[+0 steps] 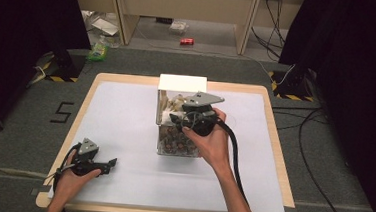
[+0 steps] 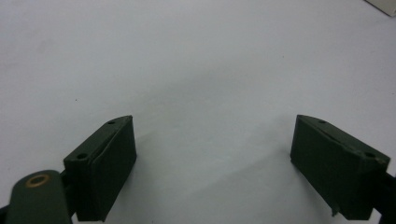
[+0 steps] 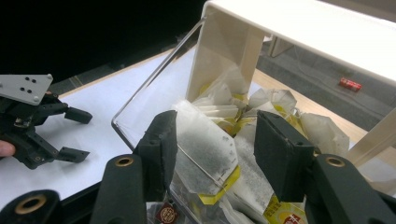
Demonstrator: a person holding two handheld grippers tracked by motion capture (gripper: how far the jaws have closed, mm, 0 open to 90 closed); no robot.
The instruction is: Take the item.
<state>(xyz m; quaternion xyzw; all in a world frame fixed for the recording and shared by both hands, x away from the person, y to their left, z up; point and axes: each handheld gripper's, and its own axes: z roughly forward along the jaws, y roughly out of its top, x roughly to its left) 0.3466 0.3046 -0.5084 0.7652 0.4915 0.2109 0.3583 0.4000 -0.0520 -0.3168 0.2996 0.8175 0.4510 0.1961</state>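
Note:
A clear box (image 1: 173,145) with a white lid (image 1: 182,82) stands mid-table, holding several tea bags (image 3: 275,100) and small dark packets (image 1: 171,144). My right gripper (image 1: 176,118) reaches into the box from the right side. In the right gripper view its jaws are open (image 3: 217,123) on either side of one white tea bag (image 3: 205,144) with a yellow edge; the left pad (image 3: 161,140) is close against it, the right pad stands apart. My left gripper (image 1: 111,163) rests low over the white sheet at the front left, open (image 2: 215,126) with nothing between its jaws, and it is seen again in the right gripper view (image 3: 70,135).
A white sheet (image 1: 125,116) covers the wooden table (image 1: 273,142). On the floor beyond lie a red can (image 1: 187,41), a green packet (image 1: 98,52) and cables (image 1: 314,140). A wooden desk (image 1: 183,5) stands at the back, with dark curtains on both sides.

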